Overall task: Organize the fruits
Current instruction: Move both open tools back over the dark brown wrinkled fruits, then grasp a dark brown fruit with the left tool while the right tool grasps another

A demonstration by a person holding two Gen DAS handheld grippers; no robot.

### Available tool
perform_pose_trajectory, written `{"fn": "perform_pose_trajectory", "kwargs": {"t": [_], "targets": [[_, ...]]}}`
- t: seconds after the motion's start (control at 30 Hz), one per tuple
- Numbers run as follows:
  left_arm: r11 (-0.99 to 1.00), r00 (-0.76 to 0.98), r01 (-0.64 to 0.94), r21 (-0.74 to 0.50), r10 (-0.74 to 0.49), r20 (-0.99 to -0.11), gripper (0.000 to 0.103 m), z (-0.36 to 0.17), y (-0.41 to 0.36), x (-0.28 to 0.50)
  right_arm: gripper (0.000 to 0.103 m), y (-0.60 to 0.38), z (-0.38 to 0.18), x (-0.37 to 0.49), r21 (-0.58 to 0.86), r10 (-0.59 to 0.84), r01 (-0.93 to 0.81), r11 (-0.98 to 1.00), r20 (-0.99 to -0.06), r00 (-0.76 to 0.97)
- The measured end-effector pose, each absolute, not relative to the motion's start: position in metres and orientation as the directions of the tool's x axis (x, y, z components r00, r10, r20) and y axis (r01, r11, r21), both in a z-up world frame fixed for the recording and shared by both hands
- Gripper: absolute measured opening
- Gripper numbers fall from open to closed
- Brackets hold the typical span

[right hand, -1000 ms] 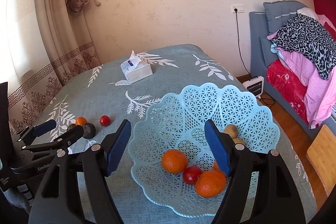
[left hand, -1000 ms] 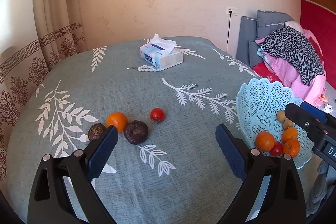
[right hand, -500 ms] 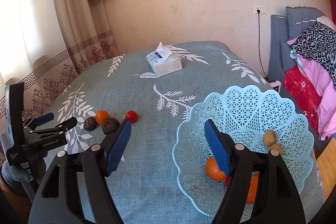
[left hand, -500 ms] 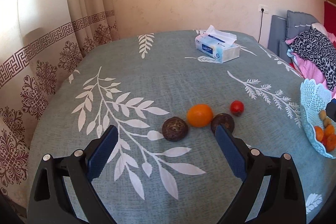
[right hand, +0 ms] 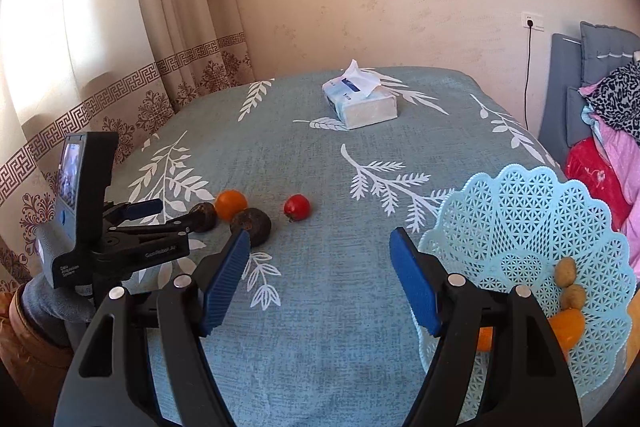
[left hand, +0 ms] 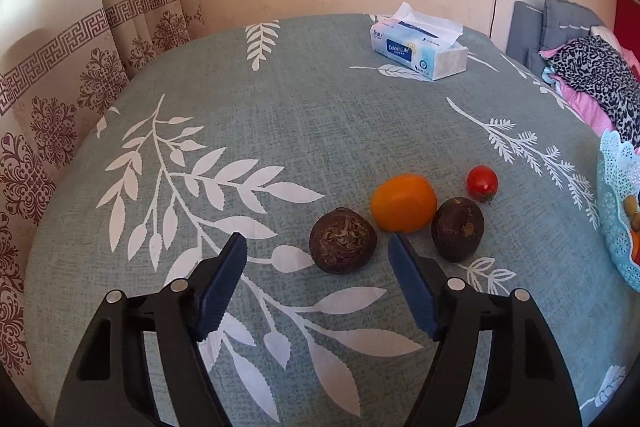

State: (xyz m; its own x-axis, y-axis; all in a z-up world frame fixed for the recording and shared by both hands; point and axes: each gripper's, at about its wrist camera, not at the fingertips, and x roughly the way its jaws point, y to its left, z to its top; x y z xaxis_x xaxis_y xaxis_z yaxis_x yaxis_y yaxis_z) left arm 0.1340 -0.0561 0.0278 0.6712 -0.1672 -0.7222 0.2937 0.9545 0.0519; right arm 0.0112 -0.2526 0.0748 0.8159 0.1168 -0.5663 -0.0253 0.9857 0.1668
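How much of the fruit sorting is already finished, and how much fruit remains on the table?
Done: some oranges and small brown fruits already lie in the light blue lattice plastic basket. In hand: nothing; the left tool is open before the wrinkled dark round fruit. Left: that fruit, the orange, the second dark fruit, the small red tomato.

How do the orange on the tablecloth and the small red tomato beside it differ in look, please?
The orange is clearly bigger than the red tomato. The orange is matte orange, while the tomato is glossy red. The orange sits between the two dark fruits, close to both; the tomato lies off to the side nearer the blue basket. Both are round, rest loose on the tablecloth and are not yet in the basket.
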Motion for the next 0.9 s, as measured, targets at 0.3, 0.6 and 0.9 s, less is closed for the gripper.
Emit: {"fn": "perform_pose_trajectory", "kwargs": {"t": [0.3, 0.6, 0.9], "targets": [[0.941, 0.617, 0.333, -0.058, -0.264, -0.741, 0.040, 0.018, -0.056, 0.145, 0.074, -0.228, 0.064, 0.030, 0.177, 0.179, -0.087, 0.980, -0.612, 0.770], [0.941, 0.668, 0.325, -0.090, -0.296, -0.682, 0.024, 0.037, -0.040, 0.125, 0.074, -0.207, 0.048, 0.057, 0.182, 0.219, -0.128, 0.975, -0.679, 0.700], [0.951, 0.718, 0.294, -0.102, -0.290, -0.633, 0.024, 0.053, -0.023, 0.114, 0.074, -0.182, 0.029, 0.091, 0.165, 0.221, -0.146, 0.975, -0.733, 0.644]]}}
